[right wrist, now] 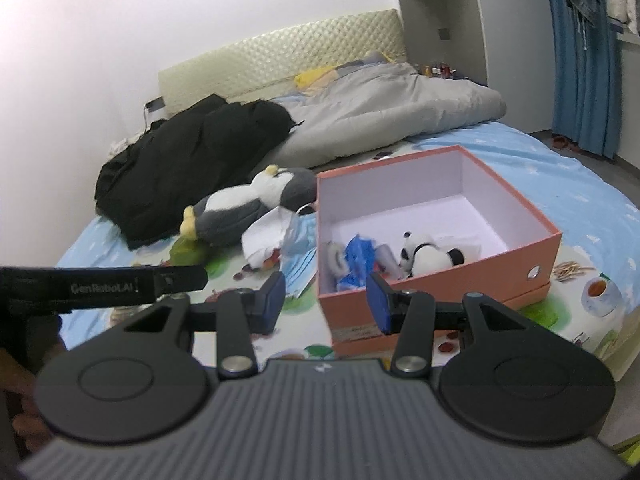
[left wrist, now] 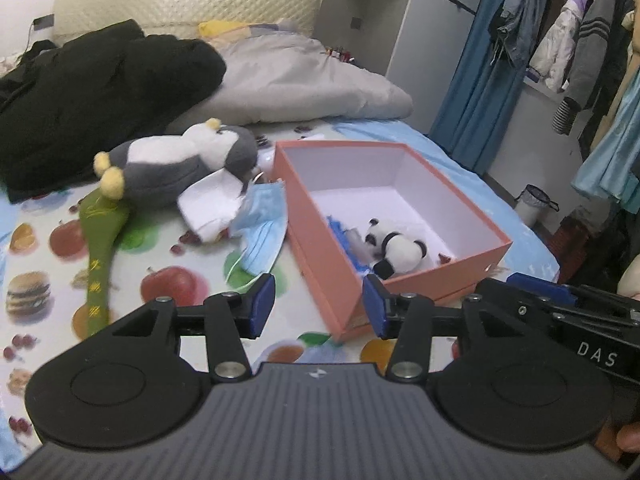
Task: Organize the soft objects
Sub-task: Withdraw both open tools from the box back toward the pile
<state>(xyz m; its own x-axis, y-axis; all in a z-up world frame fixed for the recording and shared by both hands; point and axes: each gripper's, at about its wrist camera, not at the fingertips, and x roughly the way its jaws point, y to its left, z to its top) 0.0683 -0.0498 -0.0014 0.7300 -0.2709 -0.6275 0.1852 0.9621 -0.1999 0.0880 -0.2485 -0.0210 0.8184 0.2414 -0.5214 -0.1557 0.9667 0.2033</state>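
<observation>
Bedsheet holds a green sock only leftward; both claws gape empty.

Soft, even indoor light; mild motion blur, fisheye bending and dark corner vignetting.

White walls, cream quilted headboard, blue curtain, clothes rack beside grey wardrobe.

Both grippers, left gripper and right gripper, are black with blue pads, silver screws; ribbed grey housing.
</observation>
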